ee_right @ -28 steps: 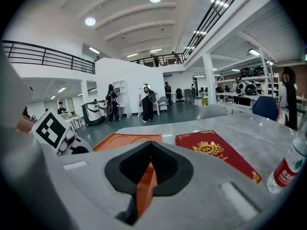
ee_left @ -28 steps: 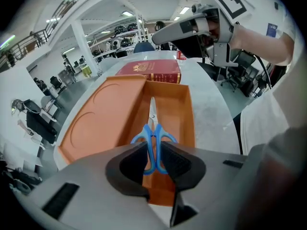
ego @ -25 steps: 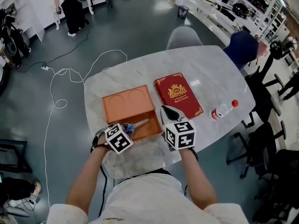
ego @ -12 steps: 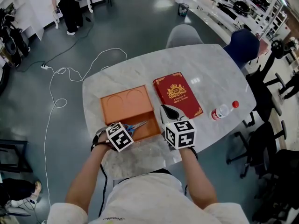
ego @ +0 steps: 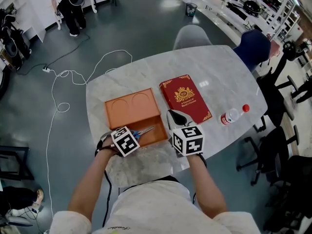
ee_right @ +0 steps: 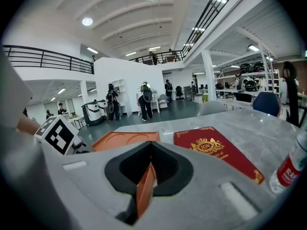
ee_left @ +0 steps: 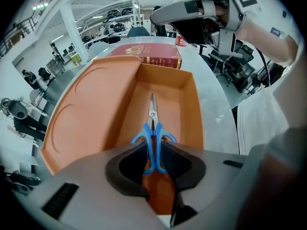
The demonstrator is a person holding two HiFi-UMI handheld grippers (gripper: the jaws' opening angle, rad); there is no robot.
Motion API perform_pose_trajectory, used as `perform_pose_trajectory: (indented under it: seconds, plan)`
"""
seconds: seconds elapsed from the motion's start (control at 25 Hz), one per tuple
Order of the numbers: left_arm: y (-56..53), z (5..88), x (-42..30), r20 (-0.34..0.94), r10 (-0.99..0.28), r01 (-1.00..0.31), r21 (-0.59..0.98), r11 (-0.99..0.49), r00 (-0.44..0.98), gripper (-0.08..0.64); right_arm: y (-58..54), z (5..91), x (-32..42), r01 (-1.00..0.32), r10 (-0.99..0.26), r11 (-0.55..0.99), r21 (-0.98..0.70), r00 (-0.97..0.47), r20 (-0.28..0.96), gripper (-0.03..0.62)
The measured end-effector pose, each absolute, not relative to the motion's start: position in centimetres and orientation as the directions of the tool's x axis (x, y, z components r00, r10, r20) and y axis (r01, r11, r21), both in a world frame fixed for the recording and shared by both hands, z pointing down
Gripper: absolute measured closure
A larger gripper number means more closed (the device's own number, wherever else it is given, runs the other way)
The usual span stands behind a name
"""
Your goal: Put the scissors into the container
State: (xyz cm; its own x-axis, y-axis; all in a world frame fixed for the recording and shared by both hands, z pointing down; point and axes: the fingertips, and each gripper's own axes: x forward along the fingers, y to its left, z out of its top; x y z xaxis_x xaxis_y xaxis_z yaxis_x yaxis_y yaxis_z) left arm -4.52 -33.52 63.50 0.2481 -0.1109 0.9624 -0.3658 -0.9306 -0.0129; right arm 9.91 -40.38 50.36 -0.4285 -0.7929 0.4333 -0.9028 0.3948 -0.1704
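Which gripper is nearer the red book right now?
Right. The right gripper grips the orange box by its wall, just beside the red book; the left gripper is across the box, shut on the scissors.

Blue-handled scissors [ee_left: 153,128], blades closed, point away from my left tongs [ee_left: 153,161], handles clamped there, inside the open orange container [ee_left: 96,104] whose wall my right tongs [ee_right: 146,178] pinch.

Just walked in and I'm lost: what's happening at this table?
A person works two handheld grippers. The left claw is shut on the blue-handled scissors, whose blades point into the deeper compartment of the orange container. The right claw pinches one wall of the container, apparently steadying it. The scissors are not yet released. A red book lies beside the container.
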Motion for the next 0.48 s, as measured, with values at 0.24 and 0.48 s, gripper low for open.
perform_pose_trajectory:
  seconds: [0.24,0.48]
  plan:
    - [-33.63,63.63,-4.52,0.962,-0.121,-0.368,-0.022,-0.930,0.246,0.476,-40.06,50.51,9.77,-0.903,-0.791,0.396,-0.167,-0.427,0.437,0.588]
    - [-33.46,63.52,-4.81,0.965,-0.113,-0.371,-0.018,-0.929,0.236,0.476,-39.88,50.55,9.69,-0.904,-0.792,0.394,-0.165,-0.425,0.438,0.588]
